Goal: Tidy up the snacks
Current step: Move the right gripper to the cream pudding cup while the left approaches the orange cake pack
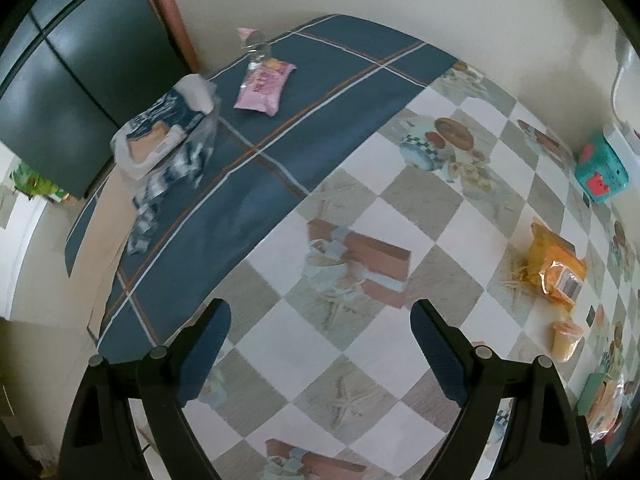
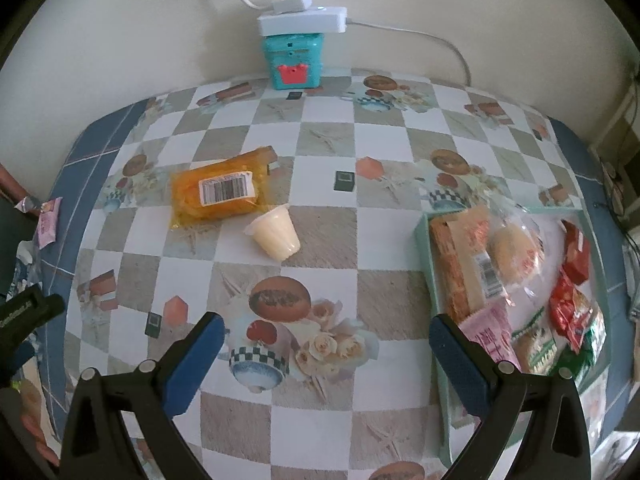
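A: Status on both grippers?

B: Left gripper (image 1: pixel 320 340) jaws spread wide, nothing between them. It hangs over the checkered tablecloth (image 1: pixel 360 208), pointing steeply down. Right gripper (image 2: pixel 326 354) same: wide apart, empty, over the printed bowl-and-roses pattern.

A: Where are the snacks?

B: Split. Orange packet (image 2: pixel 218 194) with a barcode label lies flat mid-table. A pale jelly cup (image 2: pixel 276 234) lies on its side just beside it, at the packet's near corner. Both are loose on the cloth, apart from either gripper.

A: And the tray?

B: Light green tray (image 2: pixel 426 240) is at the right of the right wrist view. Inside: a long orange-patterned wrapper (image 2: pixel 460 256), a bagged round bun (image 2: pixel 516 256), red packets (image 2: pixel 572 292), a pink packet (image 2: pixel 494 332), a green-and-white bag (image 2: pixel 544 344). The right gripper's right finger overlaps the tray's near-left edge in view; can't tell if it touches.

A: Anything on the far side?

B: On the blue bordered end: a pink wrapped packet (image 1: pixel 264 84), a clear bottle (image 1: pixel 256 48) just behind it, and a blue-and-white bag (image 1: pixel 168 128) near the table edge. All well apart from the tray.

A: Background?

B: Teal box (image 2: pixel 296 64) against the wall, white power strip (image 2: pixel 302 20) stacked on top.
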The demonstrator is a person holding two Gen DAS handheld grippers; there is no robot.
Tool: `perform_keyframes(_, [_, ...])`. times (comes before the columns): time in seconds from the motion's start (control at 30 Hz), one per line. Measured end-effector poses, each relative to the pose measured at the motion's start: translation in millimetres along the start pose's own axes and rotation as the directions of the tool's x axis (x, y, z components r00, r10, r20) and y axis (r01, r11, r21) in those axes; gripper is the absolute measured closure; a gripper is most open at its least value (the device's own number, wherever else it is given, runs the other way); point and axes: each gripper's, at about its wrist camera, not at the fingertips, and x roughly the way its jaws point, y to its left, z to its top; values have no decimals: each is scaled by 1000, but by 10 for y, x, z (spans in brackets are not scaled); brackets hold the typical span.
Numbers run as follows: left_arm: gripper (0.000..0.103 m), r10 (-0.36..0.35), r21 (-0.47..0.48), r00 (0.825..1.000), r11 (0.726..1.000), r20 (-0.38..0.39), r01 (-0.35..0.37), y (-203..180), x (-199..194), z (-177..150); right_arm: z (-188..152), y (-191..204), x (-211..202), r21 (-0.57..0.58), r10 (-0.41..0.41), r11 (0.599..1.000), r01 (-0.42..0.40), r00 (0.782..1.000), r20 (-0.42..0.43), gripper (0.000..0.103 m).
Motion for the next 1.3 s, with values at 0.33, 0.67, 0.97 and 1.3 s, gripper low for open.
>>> perform_keyframes(0.33, [11, -56, 87, 998, 995, 10, 55, -412, 49, 66, 201, -7, 227, 7, 69, 998, -69, 997, 20, 0])
perform_keyframes(0.67, [11, -118, 109, 993, 987, -12, 119, -738, 247, 107, 337, 16, 624, -6, 107, 994, -107, 994, 5, 0])
perform_keyframes(0.97, [11, -130, 108, 992, 986, -11, 130, -819, 408, 181, 409, 182, 905, -60, 108, 992, -107, 994, 21, 4])
perform_keyframes(1.3, [11, -134, 113, 991, 984, -9, 134, -912, 506, 170, 432, 283, 975, -108, 123, 988, -115, 990, 67, 40])
